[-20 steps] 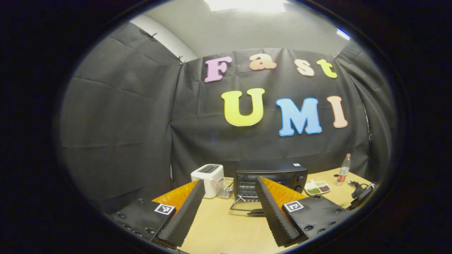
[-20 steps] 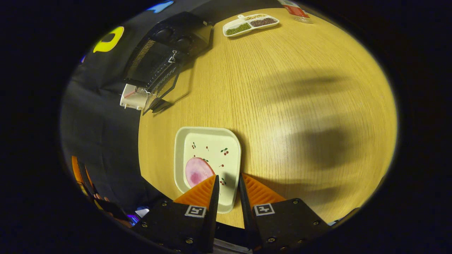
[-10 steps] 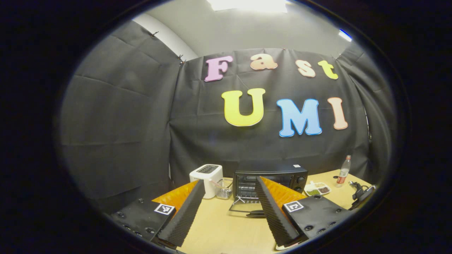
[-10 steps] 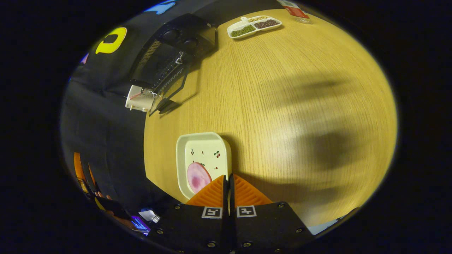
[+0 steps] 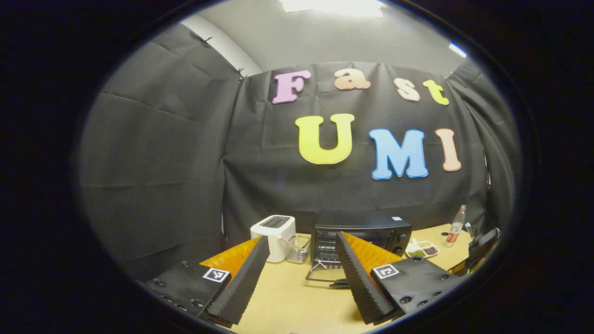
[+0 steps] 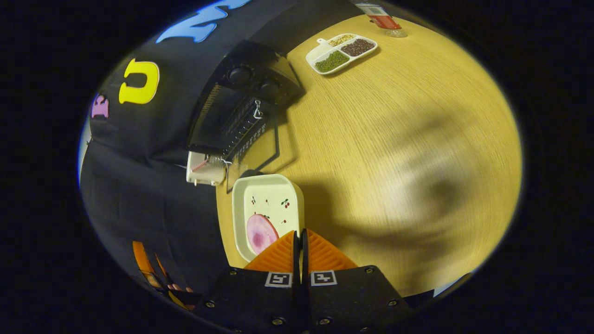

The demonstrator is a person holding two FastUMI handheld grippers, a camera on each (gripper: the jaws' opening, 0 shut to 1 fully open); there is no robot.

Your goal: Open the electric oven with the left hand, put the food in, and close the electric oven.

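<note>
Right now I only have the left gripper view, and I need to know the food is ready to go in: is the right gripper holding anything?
Observer: Yes. In the right gripper view the right gripper is shut on the near rim of a white plate.
Operator: Is the food on it?
Observer: A pink slice lies on the plate's near half, close to the gripper.
Operator: Where is the plate relative to the oven?
Observer: Its far edge meets the front edge of the lowered door of the oven in that view; I cannot tell their heights.
</note>
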